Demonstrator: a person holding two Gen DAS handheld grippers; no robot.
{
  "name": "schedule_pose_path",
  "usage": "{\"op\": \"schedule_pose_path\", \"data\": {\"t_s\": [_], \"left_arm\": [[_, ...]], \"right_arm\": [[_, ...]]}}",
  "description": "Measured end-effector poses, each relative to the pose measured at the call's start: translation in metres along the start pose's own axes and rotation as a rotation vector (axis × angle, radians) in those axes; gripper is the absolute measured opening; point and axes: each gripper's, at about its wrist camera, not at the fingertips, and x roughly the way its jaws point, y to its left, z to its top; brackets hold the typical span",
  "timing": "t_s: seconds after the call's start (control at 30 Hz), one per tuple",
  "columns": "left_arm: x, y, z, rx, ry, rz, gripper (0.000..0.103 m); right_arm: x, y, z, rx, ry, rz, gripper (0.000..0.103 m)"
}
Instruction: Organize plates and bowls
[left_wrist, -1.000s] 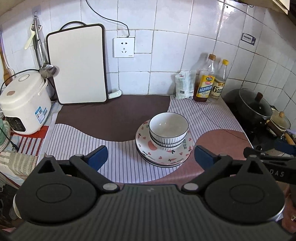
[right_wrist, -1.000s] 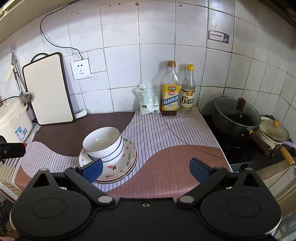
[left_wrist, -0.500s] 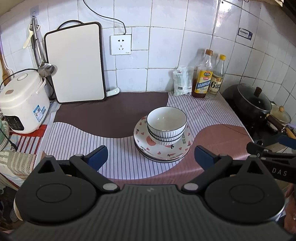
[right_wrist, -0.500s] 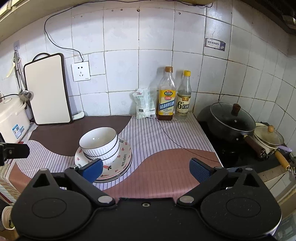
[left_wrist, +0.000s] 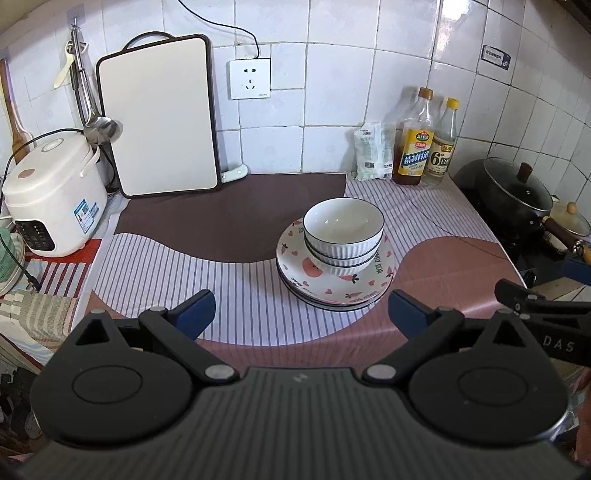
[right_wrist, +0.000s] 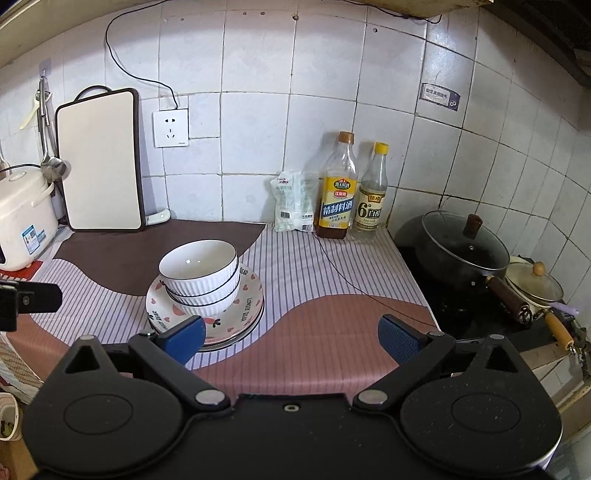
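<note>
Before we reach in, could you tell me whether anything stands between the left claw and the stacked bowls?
Nothing visible does. Only bare cloth-covered counter lies between the open left claw and the stacked bowls, which sit on the plates.

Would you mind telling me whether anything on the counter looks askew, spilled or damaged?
Nothing stands out. The white ribbed bowls sit nested and upright on the stacked fruit-print plates, no spill shows on the striped mat, and both the left gripper and right gripper are open and empty.
</note>
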Motion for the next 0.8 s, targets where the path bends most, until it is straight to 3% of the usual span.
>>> {"op": "schedule_pose_path", "data": {"t_s": [0.8], "left_arm": [[0.0051,0.0051,-0.0042,0.008,0.058,0.015,0.101]], "right_arm": [[0.0061,-0.0016,-0.0039,0.033,0.039,0.006,0.101]]}}
